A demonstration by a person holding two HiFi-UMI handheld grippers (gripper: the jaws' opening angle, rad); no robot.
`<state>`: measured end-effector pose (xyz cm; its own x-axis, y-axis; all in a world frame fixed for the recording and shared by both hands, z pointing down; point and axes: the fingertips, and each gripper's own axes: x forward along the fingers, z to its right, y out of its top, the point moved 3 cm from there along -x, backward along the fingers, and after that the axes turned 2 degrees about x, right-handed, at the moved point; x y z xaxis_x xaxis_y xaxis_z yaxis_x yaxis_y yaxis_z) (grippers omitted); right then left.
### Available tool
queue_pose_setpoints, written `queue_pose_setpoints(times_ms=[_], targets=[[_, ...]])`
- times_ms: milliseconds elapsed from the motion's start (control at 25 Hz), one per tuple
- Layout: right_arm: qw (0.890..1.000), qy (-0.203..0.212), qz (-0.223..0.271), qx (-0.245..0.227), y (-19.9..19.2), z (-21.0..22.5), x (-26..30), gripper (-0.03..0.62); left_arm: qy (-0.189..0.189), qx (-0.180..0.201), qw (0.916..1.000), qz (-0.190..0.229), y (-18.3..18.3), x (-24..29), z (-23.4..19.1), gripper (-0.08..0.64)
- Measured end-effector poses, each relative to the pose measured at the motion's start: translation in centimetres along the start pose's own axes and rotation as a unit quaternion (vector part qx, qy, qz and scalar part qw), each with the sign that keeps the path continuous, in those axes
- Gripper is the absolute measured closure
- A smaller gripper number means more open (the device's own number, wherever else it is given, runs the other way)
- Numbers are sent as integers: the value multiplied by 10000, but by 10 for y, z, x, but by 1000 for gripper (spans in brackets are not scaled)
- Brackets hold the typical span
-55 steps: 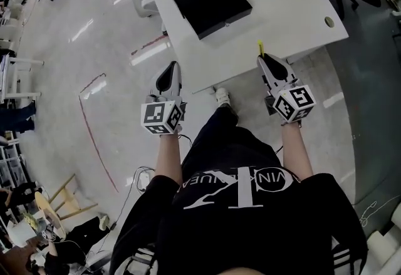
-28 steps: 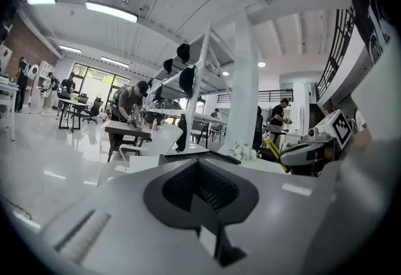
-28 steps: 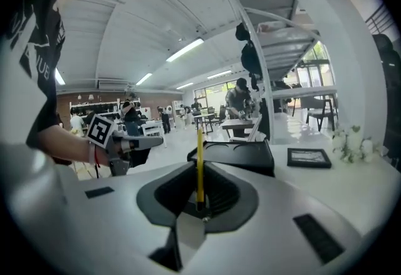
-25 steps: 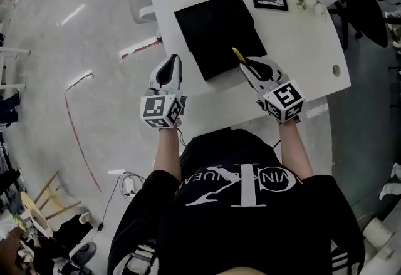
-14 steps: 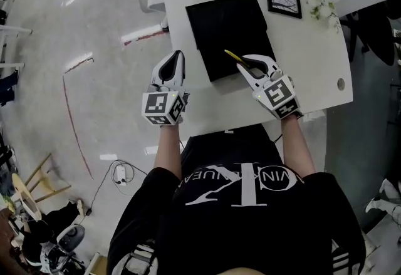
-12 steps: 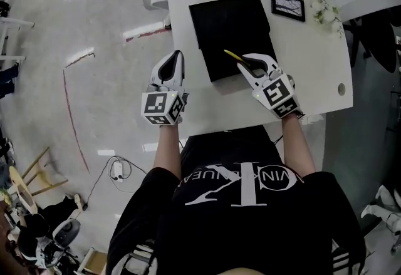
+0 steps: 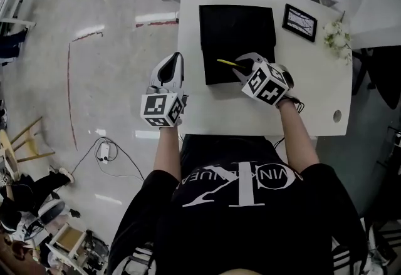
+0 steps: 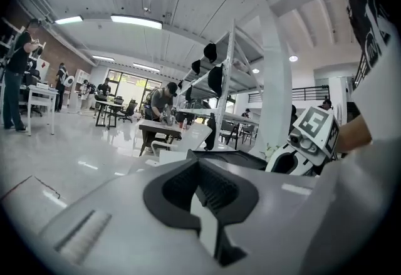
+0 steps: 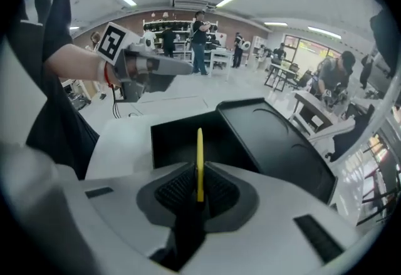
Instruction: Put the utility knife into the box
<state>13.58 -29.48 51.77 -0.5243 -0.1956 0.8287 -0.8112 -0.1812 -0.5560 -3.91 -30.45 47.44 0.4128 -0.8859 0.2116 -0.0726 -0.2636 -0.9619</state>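
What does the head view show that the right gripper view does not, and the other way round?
Only the head view shows the picture frame and the flowers. Only the right gripper view shows people in the hall behind, and the pads of the right claw closed on the yellow utility knife. Both show the black box, the knife and the left claw.

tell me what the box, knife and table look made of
box: matte black, probably cardboard or plastic; dull flat faces, thin walls.
knife: yellow, likely a plastic casing; even bright colour, too small to be sure.
table: smooth white, maybe laminate or painted board; even, seamless top.
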Motion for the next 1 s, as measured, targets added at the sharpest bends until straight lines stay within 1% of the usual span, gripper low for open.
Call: queue_pose_setpoints(times_ms=[200, 360, 480, 680, 1000], targets=[[9979, 576, -281, 2, -13, 0, 18, 538, 277, -51, 9996, -53, -8, -9, 2, 549], [9936, 1016, -482, 61, -22, -3, 30, 538, 468, -85, 9988, -74, -12, -17, 1, 549], [9905, 1264, -547, 60, -23, -3, 35, 538, 573, -113, 9982, -97, -15, -21, 1, 549], [9873, 1462, -596, 177, -27, -5, 41, 538, 669, -159, 9975, -143, -19, -25, 2, 549], [9852, 1577, -609, 275, -29, -5, 47, 538, 678, -209, 9973, -193, -21, -26, 0, 549]])
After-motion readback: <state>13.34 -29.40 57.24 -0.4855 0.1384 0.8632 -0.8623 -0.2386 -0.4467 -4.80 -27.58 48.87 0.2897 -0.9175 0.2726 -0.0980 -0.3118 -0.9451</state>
